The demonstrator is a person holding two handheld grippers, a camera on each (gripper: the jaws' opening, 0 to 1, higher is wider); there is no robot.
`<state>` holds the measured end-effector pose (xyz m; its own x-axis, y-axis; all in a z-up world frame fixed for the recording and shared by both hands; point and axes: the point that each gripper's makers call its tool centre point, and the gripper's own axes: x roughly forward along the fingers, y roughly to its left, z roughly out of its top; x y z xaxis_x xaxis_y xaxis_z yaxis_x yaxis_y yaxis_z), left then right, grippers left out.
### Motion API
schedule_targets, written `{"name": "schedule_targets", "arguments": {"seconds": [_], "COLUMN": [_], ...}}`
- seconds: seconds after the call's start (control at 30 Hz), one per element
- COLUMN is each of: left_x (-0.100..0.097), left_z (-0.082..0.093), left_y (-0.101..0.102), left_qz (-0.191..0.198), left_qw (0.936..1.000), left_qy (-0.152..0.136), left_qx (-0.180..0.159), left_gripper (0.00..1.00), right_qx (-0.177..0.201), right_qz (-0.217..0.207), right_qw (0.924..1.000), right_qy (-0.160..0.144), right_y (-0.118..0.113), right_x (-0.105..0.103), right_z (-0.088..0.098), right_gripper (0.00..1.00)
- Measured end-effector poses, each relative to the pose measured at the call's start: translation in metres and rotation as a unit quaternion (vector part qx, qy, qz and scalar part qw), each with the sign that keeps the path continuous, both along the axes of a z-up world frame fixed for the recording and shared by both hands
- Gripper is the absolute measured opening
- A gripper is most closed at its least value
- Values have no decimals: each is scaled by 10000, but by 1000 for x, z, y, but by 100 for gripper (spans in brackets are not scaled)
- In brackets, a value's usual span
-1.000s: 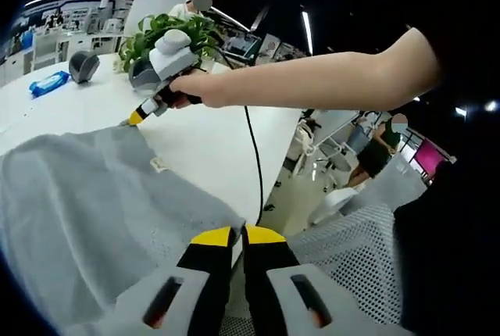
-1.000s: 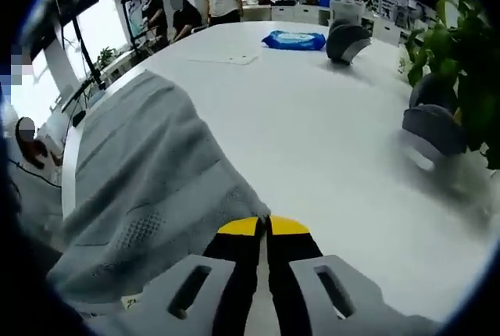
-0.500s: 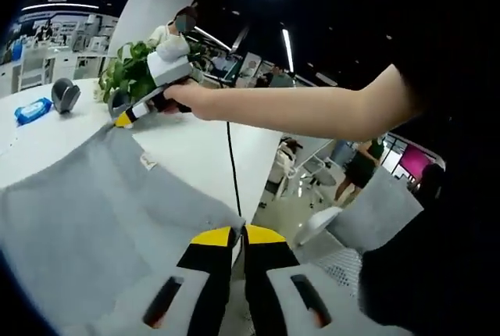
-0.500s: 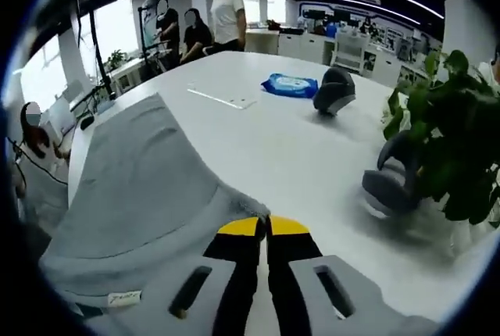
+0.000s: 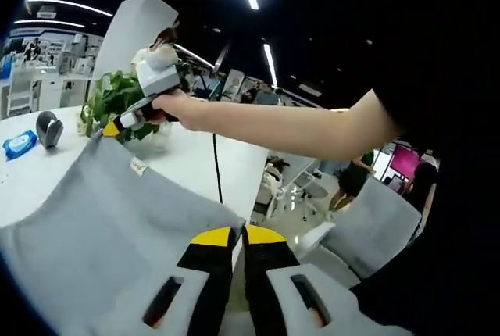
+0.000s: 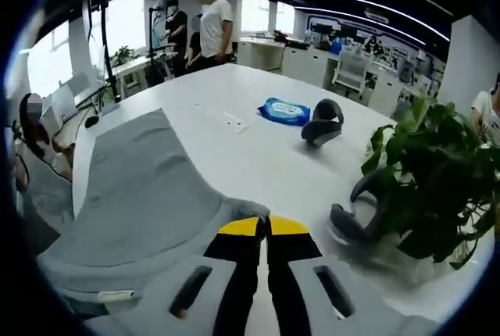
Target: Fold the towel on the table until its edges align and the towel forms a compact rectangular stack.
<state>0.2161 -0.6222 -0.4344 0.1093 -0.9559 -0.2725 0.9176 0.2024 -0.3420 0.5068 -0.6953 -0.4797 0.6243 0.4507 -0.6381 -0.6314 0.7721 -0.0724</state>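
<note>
White table [image 6: 258, 156] bears a grey towel [image 6: 148, 195], both claws clenched on its corners, label unreadable.

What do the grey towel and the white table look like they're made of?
The towel looks like soft woven or knitted fabric, matte grey; it sags and folds between the grippers. The table looks like smooth, hard white laminate or painted board with a faint sheen, though the exact material is unclear.

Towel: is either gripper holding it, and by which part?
Both. The left gripper is shut on one corner of the grey towel; the right gripper is shut on the neighbouring corner along the same edge.
</note>
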Motion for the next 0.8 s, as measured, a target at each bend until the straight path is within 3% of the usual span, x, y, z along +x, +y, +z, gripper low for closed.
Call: {"name": "schedule_targets", "arguments": {"seconds": [0.3, 0.47, 0.8], "left_x": [8, 11, 18], "left_z": [39, 58, 98], "left_y": [-15, -23, -33], "left_qz": [-91, -128, -227], "left_qw": [9988, 9976, 9927], "left_qy": [-339, -491, -895], "left_qx": [-330, -478, -778], "left_gripper": [4, 4, 4], "right_qx": [-246, 67, 80], "right_qz": [181, -48, -45], "right_qw": [9994, 9997, 9980], "right_qy": [-180, -244, -619], "right_y": [-10, -12, -12], "right_x": [15, 20, 25], "right_z": [34, 49, 82], "right_gripper": [0, 0, 0]}}
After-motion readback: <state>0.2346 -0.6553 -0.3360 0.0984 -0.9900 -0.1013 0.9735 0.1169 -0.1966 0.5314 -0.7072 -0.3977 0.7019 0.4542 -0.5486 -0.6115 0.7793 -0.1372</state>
